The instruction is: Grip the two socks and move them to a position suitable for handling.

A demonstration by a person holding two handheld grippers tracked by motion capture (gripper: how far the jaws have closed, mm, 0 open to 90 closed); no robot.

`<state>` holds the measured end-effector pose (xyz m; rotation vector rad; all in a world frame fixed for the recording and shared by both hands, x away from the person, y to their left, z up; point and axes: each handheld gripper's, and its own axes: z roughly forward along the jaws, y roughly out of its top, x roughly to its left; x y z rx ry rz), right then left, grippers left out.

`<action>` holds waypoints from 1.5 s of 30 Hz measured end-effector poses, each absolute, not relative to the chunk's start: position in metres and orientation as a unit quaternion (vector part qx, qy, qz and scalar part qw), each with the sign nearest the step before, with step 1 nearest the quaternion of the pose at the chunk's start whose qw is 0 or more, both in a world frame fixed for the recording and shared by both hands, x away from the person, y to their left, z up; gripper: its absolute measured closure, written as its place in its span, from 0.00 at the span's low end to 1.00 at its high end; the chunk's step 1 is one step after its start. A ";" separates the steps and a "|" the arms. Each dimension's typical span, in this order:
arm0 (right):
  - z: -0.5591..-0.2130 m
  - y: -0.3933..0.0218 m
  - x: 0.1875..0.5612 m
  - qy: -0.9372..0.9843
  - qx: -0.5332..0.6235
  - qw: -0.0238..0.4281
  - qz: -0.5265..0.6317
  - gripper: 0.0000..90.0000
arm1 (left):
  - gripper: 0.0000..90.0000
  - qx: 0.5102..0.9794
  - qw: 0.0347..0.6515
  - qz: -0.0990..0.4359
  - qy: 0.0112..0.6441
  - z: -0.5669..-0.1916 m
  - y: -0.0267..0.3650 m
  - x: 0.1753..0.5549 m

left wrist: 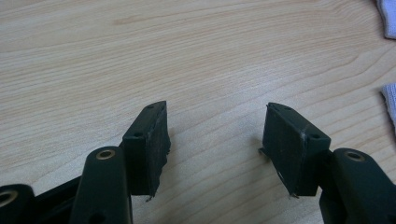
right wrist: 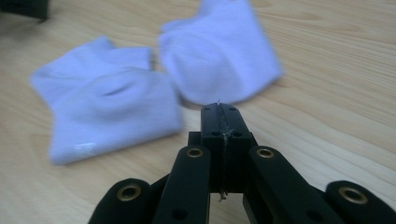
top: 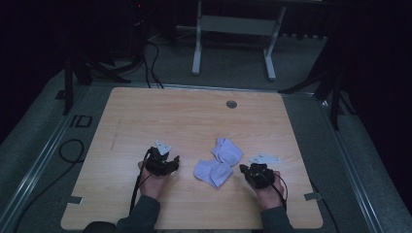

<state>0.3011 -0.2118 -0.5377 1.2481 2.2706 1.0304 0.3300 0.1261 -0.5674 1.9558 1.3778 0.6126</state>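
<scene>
From above I see a light wooden table (top: 145,116) on grey carpet in a dark room, a white frame (top: 233,29) behind it. Two white socks (top: 218,162) lie between my left gripper (top: 163,162) and right gripper (top: 255,174). My left gripper view: jaws released over bare woodgrain. My right gripper view: jaws clenched empty just short of the socks (right wrist: 154,88).

The wooden surface (top: 145,116) has pale grain and rounded corners, with a small round grey cap (top: 231,104) set near its far edge. Grey floor (top: 228,63) lies around it (dim, with the room behind nearly black). A white frame (top: 233,29) on two legs stands beyond the surface. Black cables (top: 153,63) trail on the floor at far left, and another cable loop (top: 70,150) lies left of the surface.
</scene>
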 end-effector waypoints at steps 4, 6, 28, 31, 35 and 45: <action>-0.539 -0.202 0.298 0.809 0.430 0.171 0.362 1.00 | 0.45 0.748 0.330 0.234 0.527 -0.567 0.126 0.330; -0.540 -0.197 0.297 0.813 0.423 0.170 0.361 1.00 | 0.45 0.748 0.330 0.234 0.527 -0.567 0.126 0.330; -0.556 -0.158 0.290 0.849 0.379 0.133 0.343 1.00 | 0.58 0.743 0.330 0.228 0.536 -0.565 0.129 0.329; -0.556 -0.153 0.288 0.858 0.359 0.130 0.342 1.00 | 0.66 0.748 0.339 0.214 0.529 -0.563 0.125 0.327; -0.556 -0.148 0.288 0.864 0.344 0.128 0.345 1.00 | 0.73 0.760 0.348 0.211 0.506 -0.559 0.118 0.323; -0.556 -0.144 0.288 0.868 0.335 0.129 0.343 1.00 | 0.92 0.789 0.396 0.199 0.425 -0.550 0.094 0.308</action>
